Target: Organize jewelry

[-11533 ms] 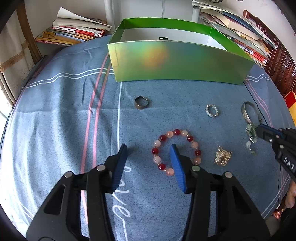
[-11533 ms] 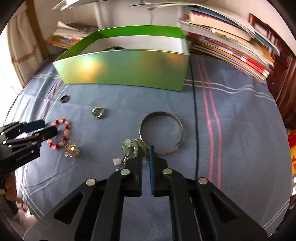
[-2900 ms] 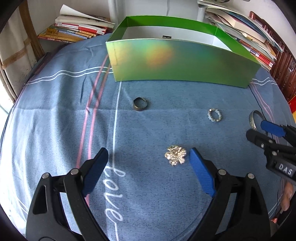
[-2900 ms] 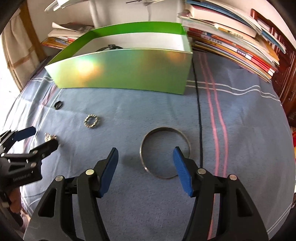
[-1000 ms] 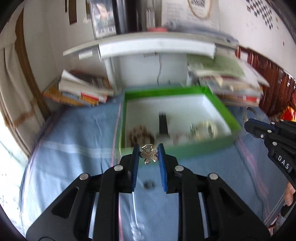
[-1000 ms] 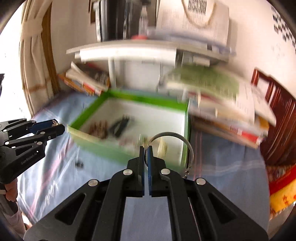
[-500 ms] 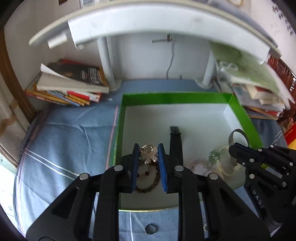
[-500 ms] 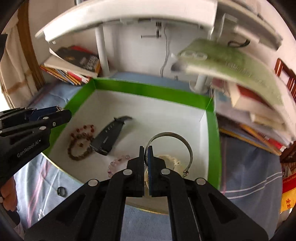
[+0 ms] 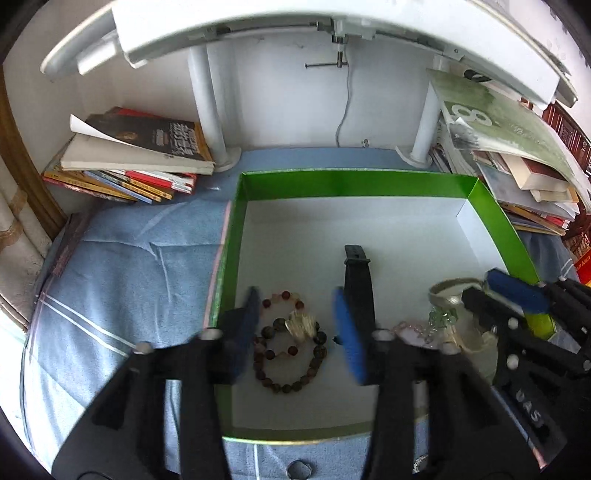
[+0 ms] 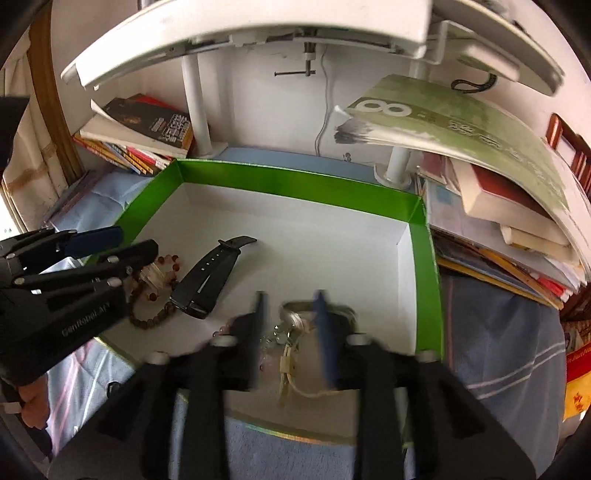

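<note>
Over the green box [image 9: 354,182] we hold both tongs spread apart and pinching nothing. Our left tongs [image 9: 297,325] hang above the box's left front corner, their blue pads blurred, and between them on the white floor lies the sparkly brooch [image 9: 302,324], resting on a dark bead bracelet [image 9: 291,363] with a red and pink bead bracelet [image 9: 282,297] just behind it. A black watch strap [image 9: 357,280] lies just right of these, running toward the back wall. Our right tongs [image 10: 290,317] hang over the right front part of the box, and below them the silver bangle [image 10: 295,308] lies on the floor, touching a small heap of pale, glassy pieces and a cream cord [image 10: 314,394]; the blur keeps us from telling these apart. The box sits on a worktop covered with a blue striped cloth [image 9: 122,280]. Stacks of books [image 9: 136,158] lie at the back left and more books [image 10: 509,229] at the right, under a white shelf [image 9: 332,22].
</note>
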`<action>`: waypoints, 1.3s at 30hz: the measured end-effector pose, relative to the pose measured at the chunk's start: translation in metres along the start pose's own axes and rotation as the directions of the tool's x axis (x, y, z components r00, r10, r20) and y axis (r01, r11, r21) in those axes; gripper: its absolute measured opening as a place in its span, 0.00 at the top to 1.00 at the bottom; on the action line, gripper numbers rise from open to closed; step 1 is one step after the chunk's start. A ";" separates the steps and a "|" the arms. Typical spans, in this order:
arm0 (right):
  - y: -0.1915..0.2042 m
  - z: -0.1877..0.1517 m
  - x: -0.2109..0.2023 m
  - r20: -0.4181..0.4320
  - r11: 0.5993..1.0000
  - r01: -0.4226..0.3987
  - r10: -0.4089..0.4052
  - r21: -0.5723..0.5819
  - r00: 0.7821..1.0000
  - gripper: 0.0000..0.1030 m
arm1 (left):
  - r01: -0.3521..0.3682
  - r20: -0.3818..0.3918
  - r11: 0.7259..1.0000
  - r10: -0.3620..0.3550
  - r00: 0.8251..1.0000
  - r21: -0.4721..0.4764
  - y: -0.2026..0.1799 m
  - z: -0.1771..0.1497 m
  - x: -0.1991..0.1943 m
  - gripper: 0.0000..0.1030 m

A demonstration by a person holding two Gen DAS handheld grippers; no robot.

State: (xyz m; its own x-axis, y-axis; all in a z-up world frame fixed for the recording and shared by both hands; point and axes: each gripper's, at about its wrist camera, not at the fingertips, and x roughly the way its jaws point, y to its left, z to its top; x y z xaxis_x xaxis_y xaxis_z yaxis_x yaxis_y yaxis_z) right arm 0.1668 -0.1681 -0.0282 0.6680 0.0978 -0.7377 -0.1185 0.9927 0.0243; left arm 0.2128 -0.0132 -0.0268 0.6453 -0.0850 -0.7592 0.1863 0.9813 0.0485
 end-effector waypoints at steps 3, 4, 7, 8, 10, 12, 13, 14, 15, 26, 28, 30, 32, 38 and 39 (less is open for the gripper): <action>-0.006 -0.006 -0.021 0.030 1.000 -0.021 0.021 0.011 0.999 0.60 | -0.003 0.024 1.000 0.003 1.000 0.003 0.003 -0.002 -0.013 0.49; -0.008 -0.008 -0.026 0.038 1.000 -0.027 0.026 0.012 0.999 0.60 | -0.003 0.032 1.000 0.003 0.999 0.000 0.005 -0.005 -0.019 0.48; -0.011 -0.023 -0.051 0.064 0.998 -0.056 0.055 0.013 0.996 0.60 | -0.020 0.045 1.000 0.020 0.999 -0.006 0.009 -0.015 -0.035 0.45; -0.010 -0.029 -0.056 0.066 0.998 -0.066 0.065 0.011 0.996 0.60 | -0.025 0.049 1.000 0.025 0.998 -0.008 0.010 -0.021 -0.041 0.43; -0.009 -0.041 -0.065 0.059 0.996 -0.085 0.085 -0.001 0.995 0.60 | -0.038 0.052 0.999 0.039 0.998 -0.015 0.012 -0.032 -0.053 0.38; -0.006 -0.058 -0.068 0.033 0.994 -0.104 0.104 -0.018 0.994 0.60 | -0.051 0.058 0.999 0.052 0.997 -0.018 0.013 -0.047 -0.065 0.37; -0.004 -0.066 -0.067 0.014 0.993 -0.111 0.112 -0.024 0.994 0.60 | -0.048 0.064 0.999 0.048 0.997 -0.013 0.013 -0.056 -0.071 0.35; -0.002 -0.072 -0.064 -0.006 0.993 -0.116 0.116 -0.030 0.993 0.60 | -0.045 0.064 0.999 0.045 0.997 -0.009 0.015 -0.065 -0.076 0.33; 0.000 -0.078 -0.061 -0.027 0.992 -0.119 0.118 -0.035 0.993 0.60 | -0.045 0.060 0.999 0.046 0.997 -0.011 0.016 -0.071 -0.078 0.32; 0.050 -0.111 -0.022 -0.170 0.976 -0.167 0.143 -0.138 0.975 0.60 | -0.055 -0.112 0.998 0.050 0.992 -0.034 0.028 -0.137 -0.047 0.30; 0.056 -0.112 -0.017 -0.180 0.976 -0.151 0.122 -0.155 0.976 0.60 | -0.048 -0.126 0.998 0.043 0.991 -0.038 0.028 -0.140 -0.042 0.30; 0.059 -0.116 -0.013 -0.185 0.977 -0.136 0.104 -0.167 0.977 0.70 | -0.038 -0.129 0.999 0.033 0.991 -0.037 0.027 -0.141 -0.039 0.30; 0.059 -0.116 -0.014 -0.185 0.976 -0.139 0.108 -0.168 0.977 0.79 | -0.030 -0.129 0.999 0.026 0.991 -0.030 0.024 -0.140 -0.037 0.30; 0.043 -0.122 -0.019 -0.182 0.985 -0.123 0.100 -0.119 0.978 0.79 | -0.002 -0.120 1.000 0.001 0.993 -0.004 0.011 -0.130 -0.030 0.31; 0.038 -0.124 -0.021 -0.181 0.987 -0.118 0.097 -0.108 0.979 0.79 | 0.003 -0.120 1.000 -0.003 0.993 0.000 0.009 -0.128 -0.029 0.35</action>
State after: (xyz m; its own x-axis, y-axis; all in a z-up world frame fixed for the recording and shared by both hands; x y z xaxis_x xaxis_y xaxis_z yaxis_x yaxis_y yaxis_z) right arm 0.0572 -0.1410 -0.0948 0.5096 0.1793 -0.8415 -0.2752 0.9606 0.0380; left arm 0.1013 0.0200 -0.0877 0.5515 -0.0667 -0.8315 0.1882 0.9810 0.0461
